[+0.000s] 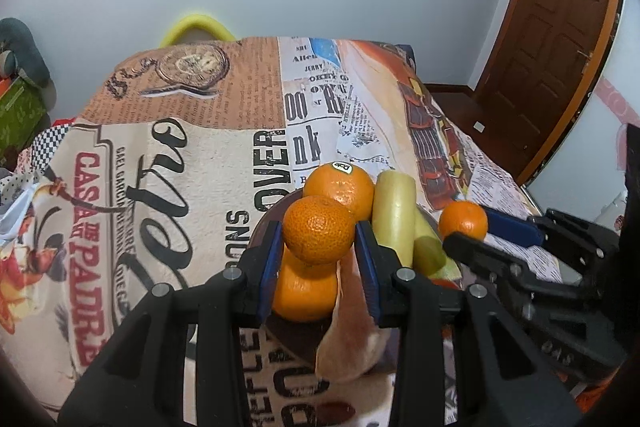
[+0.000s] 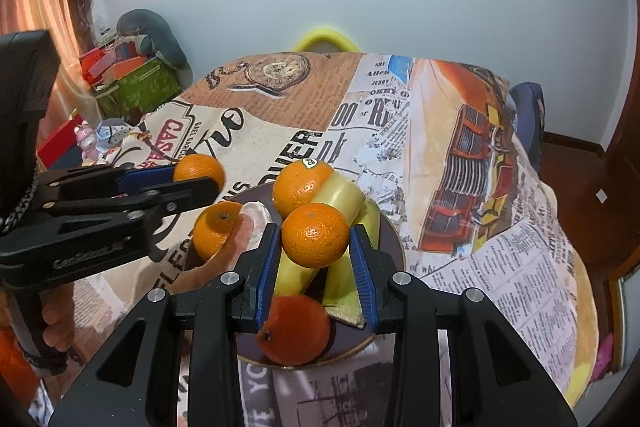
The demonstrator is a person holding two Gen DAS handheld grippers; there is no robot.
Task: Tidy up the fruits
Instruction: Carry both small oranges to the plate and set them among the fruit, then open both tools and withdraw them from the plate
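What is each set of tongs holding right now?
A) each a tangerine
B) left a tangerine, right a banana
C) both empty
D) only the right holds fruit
A: the left tongs are clamped on a tangerine above the plate, and the right tongs grip a second tangerine; each view also shows the other tongs with its fruit.

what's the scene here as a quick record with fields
left claw: shut on a mandarin
right claw: shut on a second mandarin
plate: dark, holds oranges, bananas and a pale fruit slice
stickered orange: at the plate's far side
bananas: lean beside that orange
tablecloth: newspaper print
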